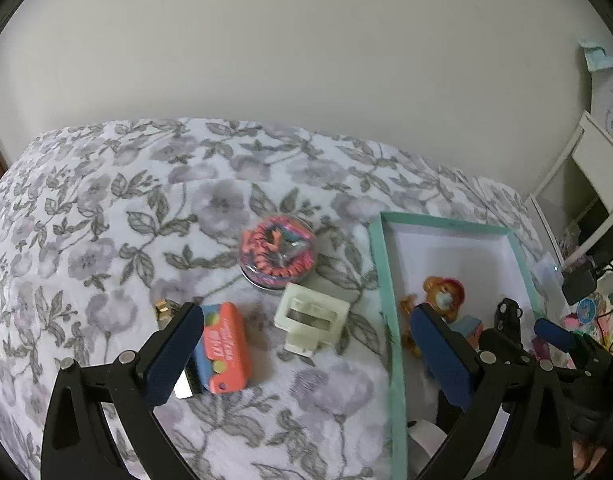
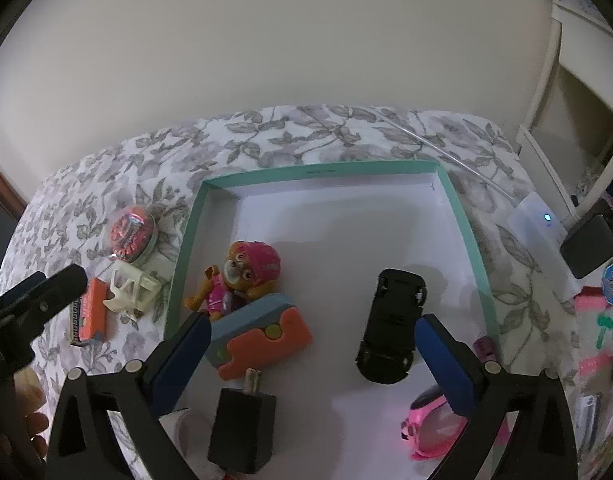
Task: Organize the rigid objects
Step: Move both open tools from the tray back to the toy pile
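A teal-rimmed white box (image 2: 192, 224) lies on the floral bedspread; it also shows in the left wrist view (image 1: 390, 312). Inside lie a pink-hatted dog figure (image 2: 242, 280), an orange-blue case (image 2: 266, 336), a black toy car (image 2: 392, 320), a black charger (image 2: 242, 428) and pink goggles (image 2: 430, 432). Outside, left of the box, lie an orange harmonica box (image 1: 226, 348), a cream plastic piece (image 1: 312, 320) and a round clear case of red beads (image 1: 277, 252). My left gripper (image 1: 306, 352) is open above the harmonica box and cream piece. My right gripper (image 2: 312, 356) is open over the box.
A small gold object (image 1: 164, 308) lies left of the harmonica box. A white device with a blue light (image 2: 540, 224) and a black adapter (image 2: 590, 246) sit right of the box, with colourful clutter (image 2: 602, 320) beside them. White shelving (image 2: 566, 92) stands at the far right.
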{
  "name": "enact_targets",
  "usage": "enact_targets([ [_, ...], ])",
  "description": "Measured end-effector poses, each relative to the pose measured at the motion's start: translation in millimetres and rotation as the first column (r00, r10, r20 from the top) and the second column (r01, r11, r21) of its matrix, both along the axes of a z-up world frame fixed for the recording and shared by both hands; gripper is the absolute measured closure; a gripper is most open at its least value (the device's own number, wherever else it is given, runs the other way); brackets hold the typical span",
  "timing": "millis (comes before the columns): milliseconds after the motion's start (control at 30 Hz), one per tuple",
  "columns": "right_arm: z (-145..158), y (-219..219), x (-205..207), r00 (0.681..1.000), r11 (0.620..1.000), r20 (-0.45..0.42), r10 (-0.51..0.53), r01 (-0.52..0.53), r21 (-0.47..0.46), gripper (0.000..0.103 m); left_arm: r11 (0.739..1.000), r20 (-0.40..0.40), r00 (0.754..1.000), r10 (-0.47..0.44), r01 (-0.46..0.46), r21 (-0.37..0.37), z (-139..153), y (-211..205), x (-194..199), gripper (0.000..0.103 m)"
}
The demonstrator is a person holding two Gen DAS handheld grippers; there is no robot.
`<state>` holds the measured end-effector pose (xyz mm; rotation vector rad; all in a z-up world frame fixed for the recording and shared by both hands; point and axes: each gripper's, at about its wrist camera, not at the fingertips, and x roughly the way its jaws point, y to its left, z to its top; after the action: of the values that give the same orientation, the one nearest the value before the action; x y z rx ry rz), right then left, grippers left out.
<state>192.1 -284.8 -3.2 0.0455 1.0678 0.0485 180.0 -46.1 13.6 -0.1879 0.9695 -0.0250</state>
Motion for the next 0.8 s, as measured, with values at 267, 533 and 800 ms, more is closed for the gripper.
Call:
enact_targets([
  [267, 3, 7, 2, 0.999, 1.0, 0.027, -0.02, 0.02, 0.002, 0.0, 1.0, 0.052, 0.998, 0.016, -0.017, 0.006, 8, 21, 2, 0.0],
  [533, 35, 50, -5, 0.988, 0.998, 0.141, 0.067, -0.067, -0.006, 0.0, 0.994, 0.039, 0.995, 0.09, -0.087, -0.066, 19, 74, 3, 0.0],
  [800, 33, 105, -6, 0.977, 0.985, 0.151, 0.151, -0.162, 0.063, 0.0, 0.979, -0.069, 0.982, 0.175, -0.181, -0.095, 3, 121, 1, 0.0],
])
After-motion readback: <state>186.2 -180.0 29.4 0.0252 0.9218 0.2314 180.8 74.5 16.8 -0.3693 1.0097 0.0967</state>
